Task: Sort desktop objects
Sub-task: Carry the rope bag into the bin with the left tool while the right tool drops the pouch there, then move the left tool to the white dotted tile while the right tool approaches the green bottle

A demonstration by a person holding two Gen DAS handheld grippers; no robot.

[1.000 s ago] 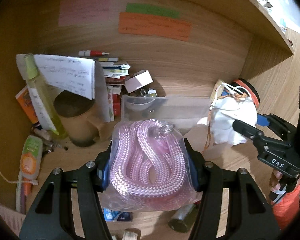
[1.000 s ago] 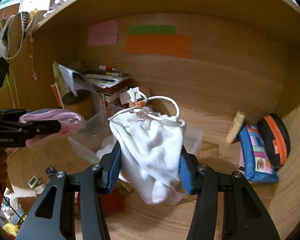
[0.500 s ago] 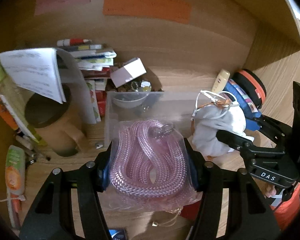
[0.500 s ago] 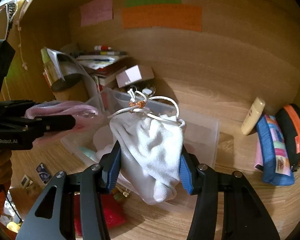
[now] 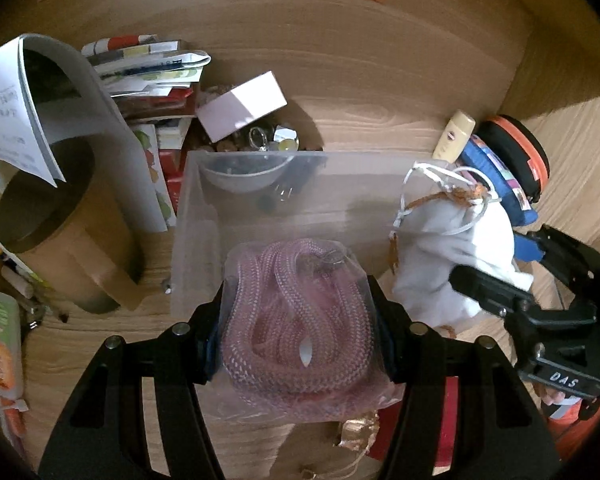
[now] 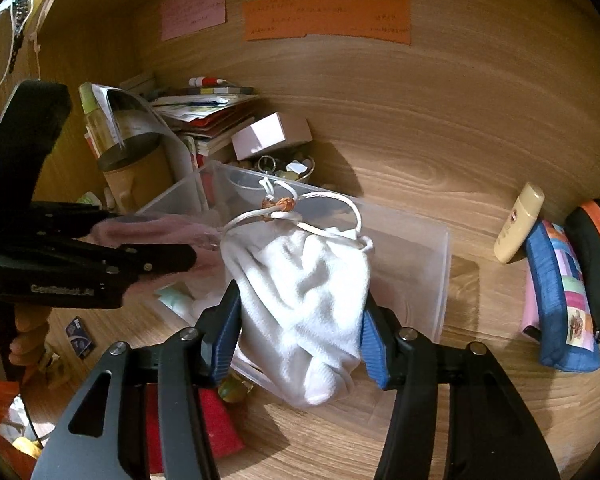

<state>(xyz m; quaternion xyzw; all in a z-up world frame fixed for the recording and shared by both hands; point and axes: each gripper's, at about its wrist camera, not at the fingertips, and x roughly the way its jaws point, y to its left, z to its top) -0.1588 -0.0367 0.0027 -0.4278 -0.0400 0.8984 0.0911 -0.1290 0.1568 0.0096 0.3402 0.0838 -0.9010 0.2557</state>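
Over the last second both hand-held grippers have carried their loads forward and down toward the clear plastic bin (image 5: 260, 200), which now fills the middle of both views instead of sitting farther off.

The left hand-held gripper (image 5: 298, 332) is clamped on the bagged pink rope (image 5: 296, 320), a coil sealed in a clear plastic bag. It has moved from short of the bin to hanging over the bin's near left part, the far end of the bag already past the near wall.

The right hand-held gripper (image 6: 300, 320) is clamped on the white drawstring pouch (image 6: 304, 300), its cord and orange bead (image 6: 284, 202) standing up at the far end. The pouch now hangs over the bin's near right edge, just beside the rope bag; in the right wrist view the two loads look close to touching.

That suggests both soft items are meant for this bin, and the carry is nearly finished; what is left is lowering and letting go. The two grippers are crowded together, so releasing one at a time looks safer.

Untouched around the bin are the brown cylindrical holder (image 5: 60, 240) at left, the stack of booklets (image 5: 148, 64) and small white box (image 5: 242, 106) beyond it, and the lotion tube (image 6: 518, 222) and blue patchwork pouch (image 6: 560, 300) on the counter (image 6: 440, 160) at right.
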